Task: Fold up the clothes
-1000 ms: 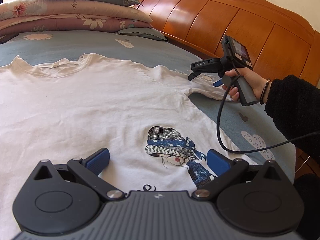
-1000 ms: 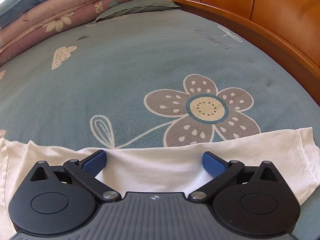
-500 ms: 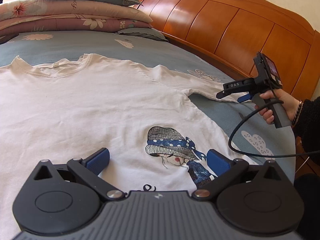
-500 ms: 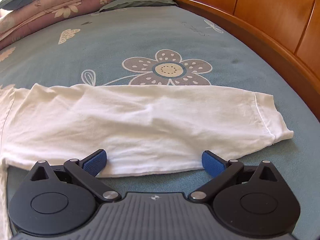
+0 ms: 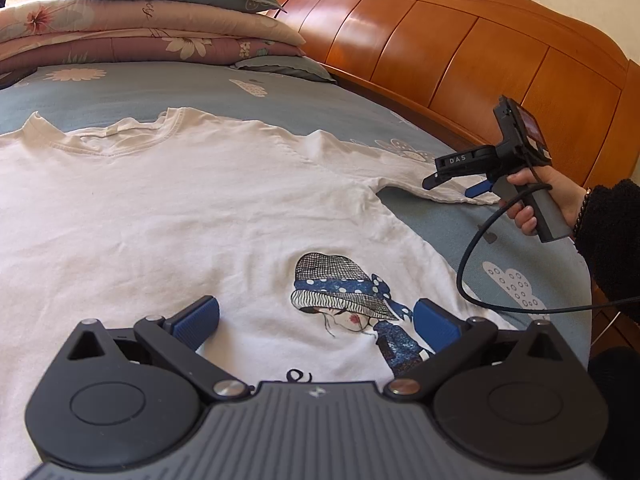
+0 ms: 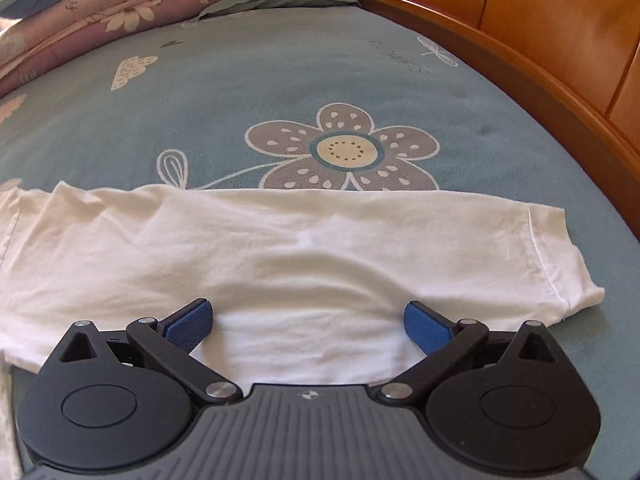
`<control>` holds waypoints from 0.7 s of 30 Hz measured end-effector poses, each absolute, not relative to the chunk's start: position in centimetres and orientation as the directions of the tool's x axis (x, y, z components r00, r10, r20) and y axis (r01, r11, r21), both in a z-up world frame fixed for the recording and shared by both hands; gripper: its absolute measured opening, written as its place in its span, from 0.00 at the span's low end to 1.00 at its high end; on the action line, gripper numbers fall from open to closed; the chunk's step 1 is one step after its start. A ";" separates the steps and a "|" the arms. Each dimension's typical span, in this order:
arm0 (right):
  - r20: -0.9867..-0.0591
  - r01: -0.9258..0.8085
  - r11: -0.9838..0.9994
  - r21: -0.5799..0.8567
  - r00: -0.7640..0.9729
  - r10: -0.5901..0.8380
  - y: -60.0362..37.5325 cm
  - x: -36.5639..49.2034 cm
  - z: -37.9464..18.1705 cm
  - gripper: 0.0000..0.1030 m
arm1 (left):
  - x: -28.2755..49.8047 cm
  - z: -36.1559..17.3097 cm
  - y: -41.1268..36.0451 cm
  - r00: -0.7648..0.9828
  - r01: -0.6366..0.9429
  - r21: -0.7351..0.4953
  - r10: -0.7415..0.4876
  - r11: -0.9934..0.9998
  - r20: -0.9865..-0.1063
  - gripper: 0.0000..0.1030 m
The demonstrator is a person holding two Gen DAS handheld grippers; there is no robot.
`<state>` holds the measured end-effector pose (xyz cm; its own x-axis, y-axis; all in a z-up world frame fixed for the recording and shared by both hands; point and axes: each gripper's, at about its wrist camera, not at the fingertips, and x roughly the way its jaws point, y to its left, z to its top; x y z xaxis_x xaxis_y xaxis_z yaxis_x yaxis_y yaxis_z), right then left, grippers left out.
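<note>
A white T-shirt [image 5: 168, 208] with a printed girl in a hat [image 5: 344, 292] lies spread flat, front up, on the bed. My left gripper [image 5: 316, 318] hovers open over the shirt's lower front, its blue pads either side of the print. In the right wrist view the shirt's sleeve [image 6: 304, 248] lies stretched across the sheet. My right gripper [image 6: 308, 322] is open just above the sleeve's near edge, with nothing between its pads. From the left wrist view, that right gripper [image 5: 456, 184] is held by a hand [image 5: 536, 196] at the sleeve's end.
The bed has a blue-grey sheet [image 6: 280, 80] with flower and cloud prints. A wooden headboard [image 5: 460, 52] runs along the far right side. Folded quilts and pillows [image 5: 140, 28] are stacked at the far end. A black cable [image 5: 472, 264] hangs from the right gripper.
The right gripper drew back from the sleeve half a second ago, then came forward again to the sleeve's near edge. My left gripper has stayed still and open.
</note>
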<state>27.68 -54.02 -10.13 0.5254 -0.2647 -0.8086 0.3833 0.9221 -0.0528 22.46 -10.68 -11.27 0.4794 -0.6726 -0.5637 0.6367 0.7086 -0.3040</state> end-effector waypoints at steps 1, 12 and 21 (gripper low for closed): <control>-0.813 0.379 0.924 -0.044 0.524 -0.254 -54.0 26.8 -10.1 1.00 | 22.5 -11.3 -10.6 0.479 0.636 -0.307 -0.674 0.708 -0.563 0.99; -0.793 0.264 0.959 0.103 0.604 -0.081 -49.0 27.4 -6.6 0.97 | 22.4 -11.3 -10.6 0.481 0.637 -0.301 -0.671 0.709 -0.564 0.99; -0.856 0.079 0.996 -0.035 0.512 -0.070 -42.0 30.6 -9.2 0.98 | 22.5 -11.3 -10.5 0.477 0.635 -0.313 -0.677 0.706 -0.561 0.99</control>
